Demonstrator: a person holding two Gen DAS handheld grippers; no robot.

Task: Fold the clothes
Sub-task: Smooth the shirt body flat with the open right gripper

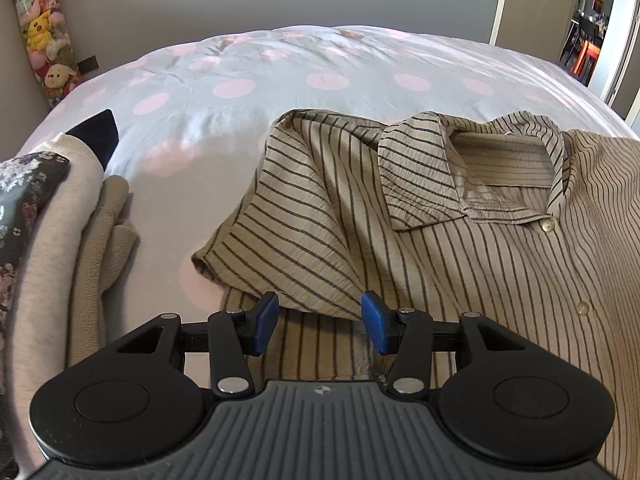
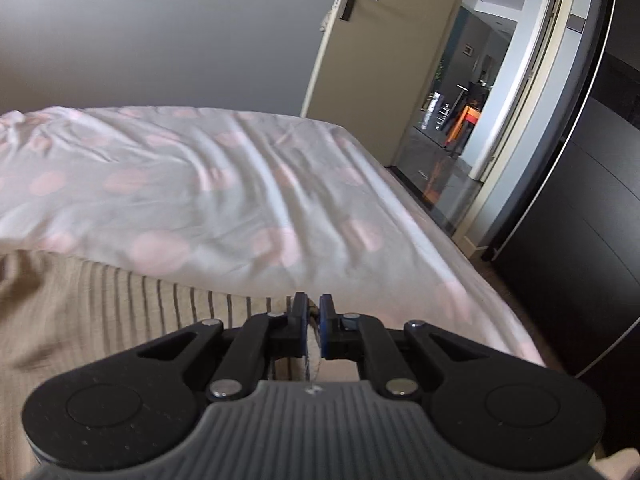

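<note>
A beige shirt with dark stripes [image 1: 500, 264] lies front up on the bed, collar [image 1: 420, 176] toward the far side, buttons down its front. Its left sleeve [image 1: 296, 224] is folded over the body. My left gripper [image 1: 320, 320] hovers open just short of that sleeve's edge, with nothing between its blue pads. In the right wrist view the same shirt [image 2: 120, 320] spreads to the left, blurred. My right gripper [image 2: 313, 326] is shut on a thin edge of the shirt's cloth near the bed's right side.
The bed [image 1: 248, 80] has a white cover with pink dots. A stack of folded clothes [image 1: 52, 240] sits at its left edge. Soft toys [image 1: 44, 32] hang in the far left corner. An open door [image 2: 380, 60] and a dark wardrobe [image 2: 580, 240] stand to the right.
</note>
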